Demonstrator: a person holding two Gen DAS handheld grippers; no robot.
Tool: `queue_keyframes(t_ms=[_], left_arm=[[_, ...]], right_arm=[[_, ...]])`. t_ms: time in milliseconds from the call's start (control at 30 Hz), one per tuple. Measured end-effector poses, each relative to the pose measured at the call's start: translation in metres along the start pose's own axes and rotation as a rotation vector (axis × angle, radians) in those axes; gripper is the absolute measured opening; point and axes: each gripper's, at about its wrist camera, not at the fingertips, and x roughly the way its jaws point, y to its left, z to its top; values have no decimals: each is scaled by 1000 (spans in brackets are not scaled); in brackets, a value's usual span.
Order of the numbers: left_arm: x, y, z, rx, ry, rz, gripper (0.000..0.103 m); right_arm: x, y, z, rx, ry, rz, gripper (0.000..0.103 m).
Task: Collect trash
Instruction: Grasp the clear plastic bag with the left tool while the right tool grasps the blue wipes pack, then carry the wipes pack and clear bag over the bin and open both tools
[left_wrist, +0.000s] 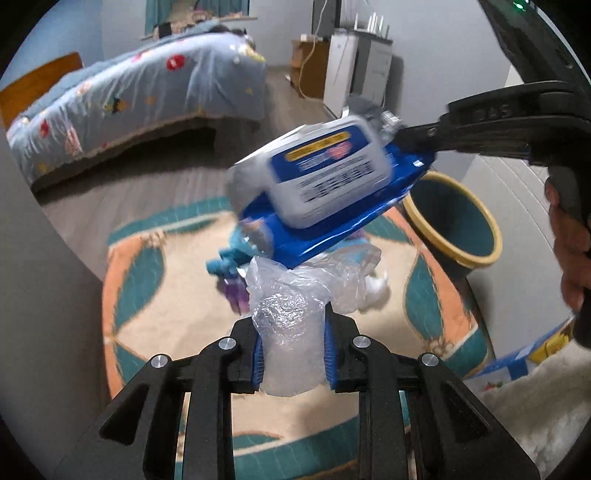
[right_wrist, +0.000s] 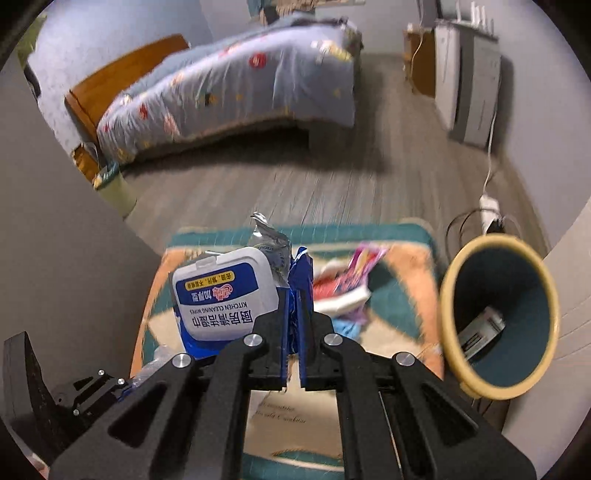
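Wipes pack (right_wrist: 218, 299), blue, white-lidded: held aloft by one end in right claw (right_wrist: 293, 332), long axis running leftward over rug (right_wrist: 402, 266). Clear plastic wrap (left_wrist: 291, 332): clamped in left claw (left_wrist: 293, 354). Bin (right_wrist: 498, 317): right.

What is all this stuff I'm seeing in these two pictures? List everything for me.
wipes pack: one, blue and white, held above the rug
plastic wrap: one clear wad, held above the rug
bin: one, yellow rim, teal inside, on its side right of the rug, something grey inside
litter: small pile, pink, red, white, on the rug
rug: one, teal, orange, cream
bed: one, blue quilt, far left
cabinets: white and grey, far right
left gripper: clamped on wrap
right gripper: clamped on pack
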Motion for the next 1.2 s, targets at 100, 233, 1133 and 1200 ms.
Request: queue_keyframes(t_ms=[100,233,1133,1200], left_arm=[[-4,0,7,18,-23,20,26],[-5,-2,12,32,-40,26,26],[43,-107,127,233,-120,-115,26],[53,-118,131,234,-115,-135,26]], right_arm=[[-15,-13,9,10,-50,-13,3],[-29,-33,18,22,-93,-44,3],[-41,-186,26,167,-96,-227,3],[-43,-202,24,195,-97,-245,3]])
